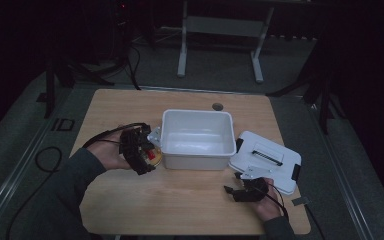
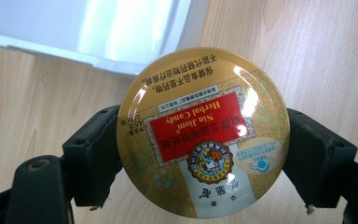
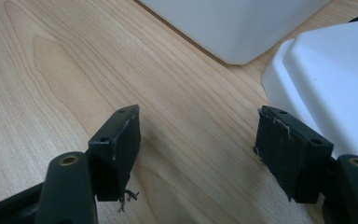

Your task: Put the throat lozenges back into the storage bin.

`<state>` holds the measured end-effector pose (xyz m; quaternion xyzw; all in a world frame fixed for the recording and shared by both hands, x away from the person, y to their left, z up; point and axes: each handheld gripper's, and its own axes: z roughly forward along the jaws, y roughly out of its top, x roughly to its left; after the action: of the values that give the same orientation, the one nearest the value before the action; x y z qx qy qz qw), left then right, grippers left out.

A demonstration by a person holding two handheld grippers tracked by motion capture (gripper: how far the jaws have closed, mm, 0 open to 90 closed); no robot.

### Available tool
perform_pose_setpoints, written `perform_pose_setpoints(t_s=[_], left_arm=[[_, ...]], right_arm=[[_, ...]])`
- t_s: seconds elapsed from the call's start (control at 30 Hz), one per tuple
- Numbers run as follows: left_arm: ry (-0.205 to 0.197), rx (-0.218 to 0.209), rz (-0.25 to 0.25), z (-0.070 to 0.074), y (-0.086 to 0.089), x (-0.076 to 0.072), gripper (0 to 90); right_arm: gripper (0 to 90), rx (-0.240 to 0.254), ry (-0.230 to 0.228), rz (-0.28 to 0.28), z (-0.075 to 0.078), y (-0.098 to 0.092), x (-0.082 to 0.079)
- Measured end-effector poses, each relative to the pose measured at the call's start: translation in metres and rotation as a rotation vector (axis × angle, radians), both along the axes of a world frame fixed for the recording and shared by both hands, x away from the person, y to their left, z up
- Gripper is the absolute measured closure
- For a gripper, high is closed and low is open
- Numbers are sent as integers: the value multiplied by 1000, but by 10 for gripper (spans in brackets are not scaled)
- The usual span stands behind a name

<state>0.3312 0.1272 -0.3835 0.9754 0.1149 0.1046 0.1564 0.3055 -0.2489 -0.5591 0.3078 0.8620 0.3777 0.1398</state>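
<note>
A round gold candy tin (image 2: pixel 203 133) with a red label sits clamped between the two black jaws of my left gripper (image 2: pixel 204 154), held above the wood. From above, that left gripper (image 1: pixel 141 149) hovers just left of the white bin (image 1: pixel 197 137), and the tin (image 1: pixel 151 155) shows as a small red and gold spot. My right gripper (image 3: pixel 198 140) stands open low over the table with nothing between its jaws. In the high view the right gripper (image 1: pixel 240 190) is near the front edge, beside the white lid (image 1: pixel 267 159).
The white bin (image 2: pixel 98 32) is empty and stands mid-table. Its lid (image 3: pixel 326 79), with black clips, lies flat to the bin's right. A small dark round hole (image 1: pixel 217 106) marks the table's far side. Bare wood lies in front of the bin.
</note>
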Motion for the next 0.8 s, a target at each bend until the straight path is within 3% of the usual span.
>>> perform_pose_setpoints(t_s=[0.47,0.8], left_arm=[[-21,18,-11,13,-14,12,202],[-2,3,0,16,-22,24,203]], right_arm=[[304,0,0,0,0,0,0],[304,0,0,0,0,0,0]])
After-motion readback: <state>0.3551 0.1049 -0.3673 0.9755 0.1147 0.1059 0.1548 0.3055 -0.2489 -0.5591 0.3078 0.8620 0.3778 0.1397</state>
